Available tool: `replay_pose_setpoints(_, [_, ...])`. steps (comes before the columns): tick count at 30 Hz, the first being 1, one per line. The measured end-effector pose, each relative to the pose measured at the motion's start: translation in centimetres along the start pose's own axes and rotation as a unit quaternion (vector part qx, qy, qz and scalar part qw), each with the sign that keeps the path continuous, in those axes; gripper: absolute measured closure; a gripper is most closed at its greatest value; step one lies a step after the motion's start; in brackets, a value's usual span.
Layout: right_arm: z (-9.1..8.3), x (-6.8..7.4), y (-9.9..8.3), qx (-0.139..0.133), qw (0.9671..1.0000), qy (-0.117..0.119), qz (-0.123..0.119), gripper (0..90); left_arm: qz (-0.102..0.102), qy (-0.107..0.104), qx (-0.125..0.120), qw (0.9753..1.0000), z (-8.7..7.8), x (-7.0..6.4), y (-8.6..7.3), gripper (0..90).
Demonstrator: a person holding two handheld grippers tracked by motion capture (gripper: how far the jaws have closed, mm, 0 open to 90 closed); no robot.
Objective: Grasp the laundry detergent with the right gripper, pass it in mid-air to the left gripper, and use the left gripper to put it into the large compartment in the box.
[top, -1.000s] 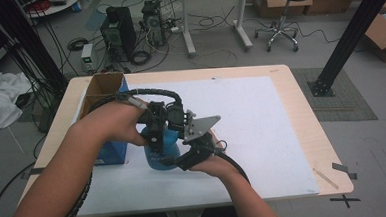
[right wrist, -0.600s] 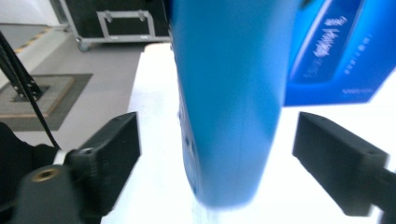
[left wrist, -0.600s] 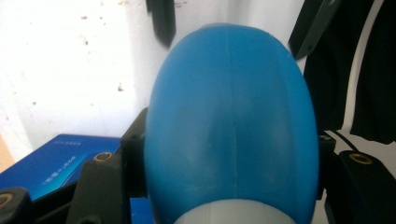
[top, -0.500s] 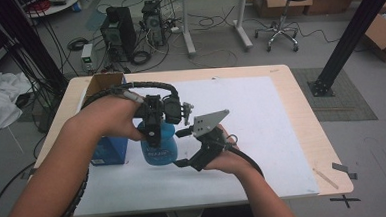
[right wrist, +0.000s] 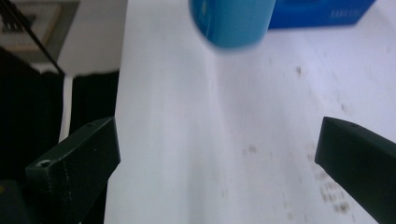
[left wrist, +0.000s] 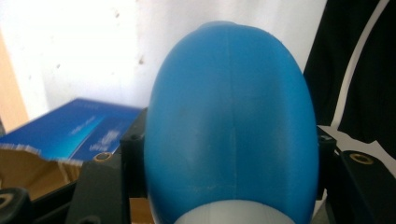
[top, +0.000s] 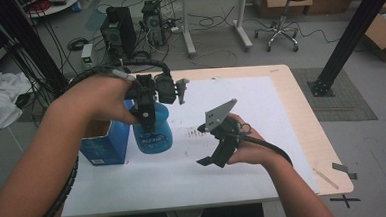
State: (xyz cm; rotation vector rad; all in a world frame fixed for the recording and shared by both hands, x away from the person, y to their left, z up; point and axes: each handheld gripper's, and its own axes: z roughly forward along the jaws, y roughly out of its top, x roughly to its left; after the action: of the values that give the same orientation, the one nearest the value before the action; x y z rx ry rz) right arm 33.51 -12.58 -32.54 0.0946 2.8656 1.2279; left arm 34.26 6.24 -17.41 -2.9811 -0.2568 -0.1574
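A blue plastic bottle (top: 152, 133) hangs upright from my left gripper (top: 148, 116), which is shut on its upper part, beside an open blue cardboard box (top: 103, 146). In the left gripper view the bottle's rounded body (left wrist: 229, 121) bulges between the two black jaws, with the box (left wrist: 79, 130) behind it. My right gripper (top: 212, 160) is open and holds nothing, a hand's width right of the bottle. Its jaws stand wide apart in the right gripper view (right wrist: 217, 168), with the bottle's blurred base (right wrist: 231, 21) and the box (right wrist: 322, 11) beyond.
A white sheet (top: 261, 110) covers most of the wooden table (top: 306, 117), with dark specks (top: 195, 133) between bottle and right gripper. Computer towers (top: 119, 24), cables, an office chair (top: 281, 13) and a black post (top: 352, 35) stand on the floor behind.
My right gripper has drawn away from the bottle to the right. The left gripper has shifted the bottle slightly up and to the left, toward the box.
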Motion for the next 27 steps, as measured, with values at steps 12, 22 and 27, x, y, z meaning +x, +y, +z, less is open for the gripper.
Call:
replay_pose_setpoints(12, [-3.2,-0.7,-1.3,0.100,0.9948,-0.009,0.014,0.0,-0.112,-0.018,0.017,0.9934,-3.5,2.7,-2.3,38.7])
replay_pose_setpoints(22, [-3.8,-0.9,-3.6,0.167,0.9854,-0.001,0.030,0.0,-0.263,-0.040,0.003,0.9641,-6.1,4.7,-5.9,38.6])
replay_pose_setpoints(27, [-4.2,-0.8,-3.4,0.177,0.9839,-0.003,0.025,0.0,-0.346,-0.040,0.022,0.9370,-6.6,5.8,-7.6,38.6])
